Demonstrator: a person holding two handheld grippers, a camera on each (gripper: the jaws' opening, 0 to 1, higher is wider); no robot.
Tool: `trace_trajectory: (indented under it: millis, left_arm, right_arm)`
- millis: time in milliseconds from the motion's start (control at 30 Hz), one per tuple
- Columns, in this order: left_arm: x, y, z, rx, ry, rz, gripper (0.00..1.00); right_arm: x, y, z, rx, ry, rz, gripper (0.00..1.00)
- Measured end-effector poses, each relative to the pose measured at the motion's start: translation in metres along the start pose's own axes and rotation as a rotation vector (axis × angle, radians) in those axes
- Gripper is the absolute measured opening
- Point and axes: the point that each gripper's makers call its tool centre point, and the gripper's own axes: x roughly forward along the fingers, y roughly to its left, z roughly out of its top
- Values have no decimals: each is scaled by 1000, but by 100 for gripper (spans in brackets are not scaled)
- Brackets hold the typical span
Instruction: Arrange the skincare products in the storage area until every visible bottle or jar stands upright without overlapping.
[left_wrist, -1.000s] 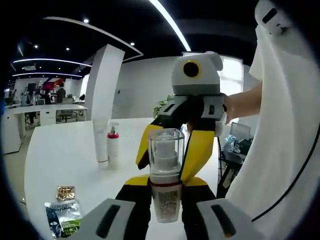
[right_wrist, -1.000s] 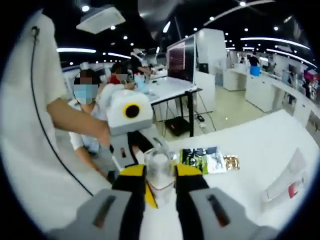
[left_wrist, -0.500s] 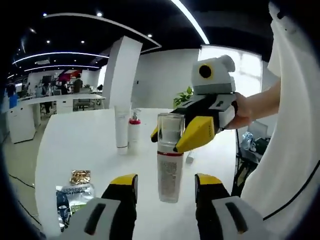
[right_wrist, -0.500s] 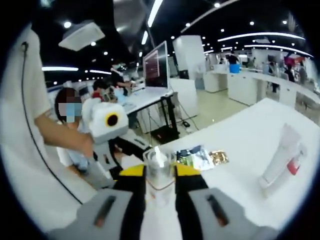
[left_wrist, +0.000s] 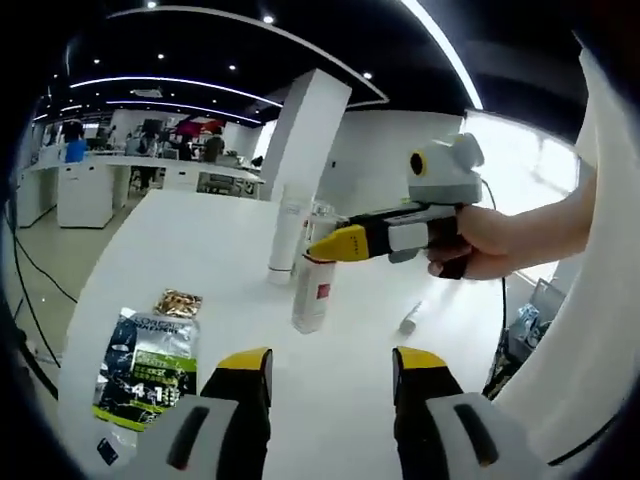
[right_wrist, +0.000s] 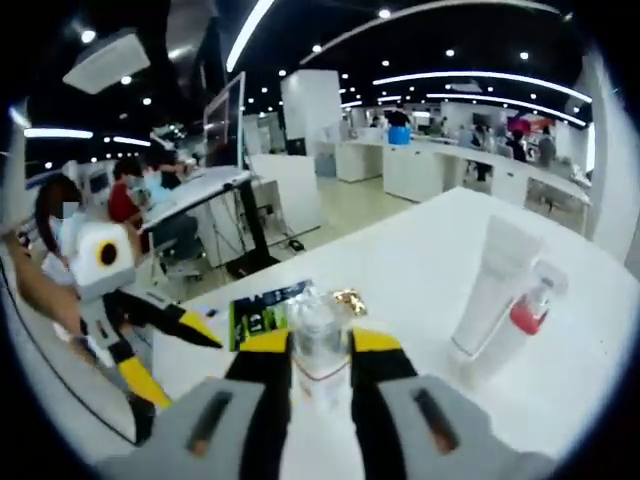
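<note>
Left tool (left_wrist: 320, 375): jaws spread wide, nothing between them, hovering over the white tabletop (left_wrist: 200, 250). Ahead of it, the clear-capped pump bottle (left_wrist: 311, 285) stands upright on the tabletop. The right tool (left_wrist: 335, 245), held in a person's hand (left_wrist: 470, 245), reaches in from the right and meets the bottle near its upper part.

Right tool (right_wrist: 320, 360): yellow-tipped jaws pinch the same pump bottle (right_wrist: 318, 345) on both sides, just below its clear cap; bottle upright between them.

Beyond the bottle, seen from the left tool: a white tube (left_wrist: 285, 235) stands upright on its cap. From the right tool, that tube (right_wrist: 490, 285) lies ahead to the right, with a small red-collared pump bottle (right_wrist: 525, 315) touching or just beside it; both upright.

A green-and-dark sachet pack (left_wrist: 145, 365) lies flat ahead-left of the left tool, a small gold-wrapped item (left_wrist: 178, 302) at its far end. A small pale object (left_wrist: 409, 320) lies on the tabletop right of the bottle; too small to tell what.

The left tool (right_wrist: 165, 345) shows at left in the right gripper view, jaws apart.
</note>
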Motion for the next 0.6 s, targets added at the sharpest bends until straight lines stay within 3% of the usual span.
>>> trace_trajectory:
  millis: [367,600]
  left_arm:
    - [-1,16,4,-12,6,42,50]
    - [-4,26,11,-42,-25,81,50]
  right_arm:
    - [28,-49,1,-6,-20,-95,20]
    - [35,-76,-11,-9,1,-156,20]
